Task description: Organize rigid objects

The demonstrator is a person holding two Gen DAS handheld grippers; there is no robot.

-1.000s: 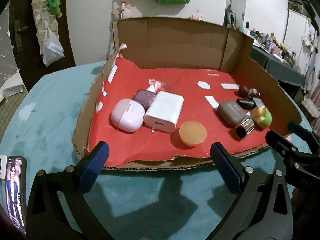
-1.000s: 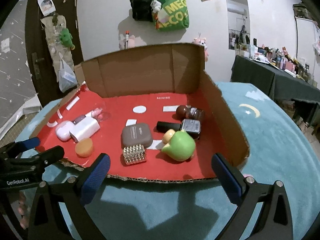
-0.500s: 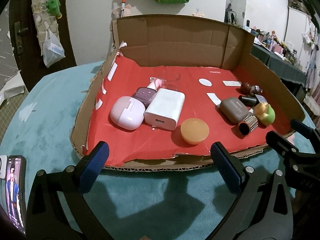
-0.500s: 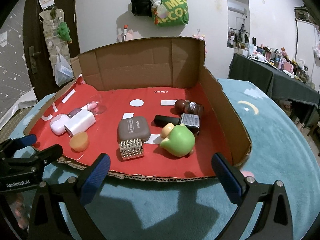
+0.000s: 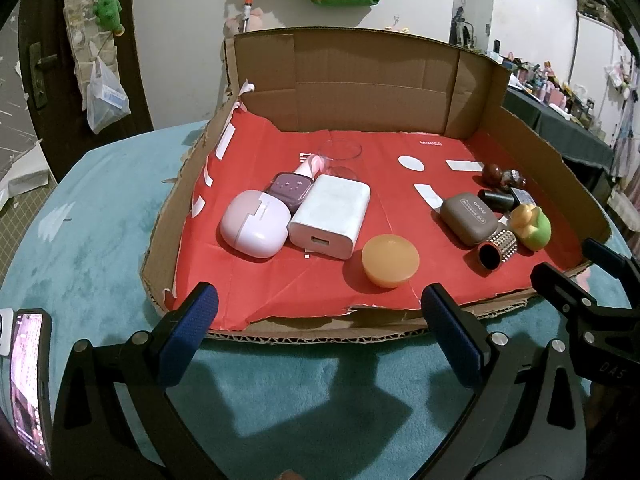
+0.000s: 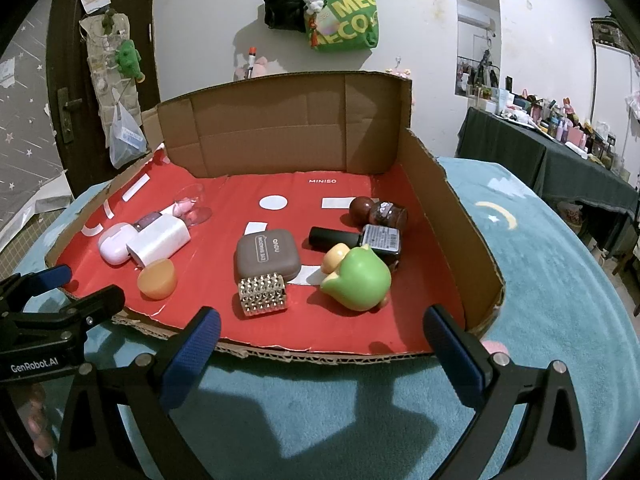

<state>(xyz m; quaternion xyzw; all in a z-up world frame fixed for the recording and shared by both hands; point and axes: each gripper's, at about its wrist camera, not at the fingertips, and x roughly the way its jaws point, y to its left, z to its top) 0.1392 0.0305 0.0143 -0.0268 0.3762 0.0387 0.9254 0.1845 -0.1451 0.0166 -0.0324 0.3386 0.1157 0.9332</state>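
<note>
A cardboard tray [image 5: 360,76] [image 6: 452,216] lined in red holds two clusters. On the left lie a pink earbud case [image 5: 255,229] [image 6: 115,243], a white charger [image 5: 330,216] [image 6: 159,239], a purple bottle [image 5: 290,187], a tipped clear glass [image 5: 340,152] [image 6: 196,204] and an orange puck [image 5: 390,261] [image 6: 157,279]. On the right lie a brown case [image 5: 469,218] [image 6: 267,256], a studded cylinder [image 5: 497,249] [image 6: 263,294], a green toy [image 5: 532,226] [image 6: 358,280] and dark bottles [image 6: 360,237]. My left gripper [image 5: 316,316] and right gripper [image 6: 320,334] hover open at the tray's near edge, holding nothing.
The tray sits on a teal plush surface [image 5: 100,220] [image 6: 560,280]. A phone [image 5: 26,384] lies at the near left. A dark table [image 6: 560,160] crowded with small items stands at the right, and a door [image 6: 80,80] and hanging bags [image 6: 340,12] are behind.
Both grippers have crept forward, closer to the tray's near edge, so the tray looks larger. Nothing in the tray has moved, and both grippers stay open.
</note>
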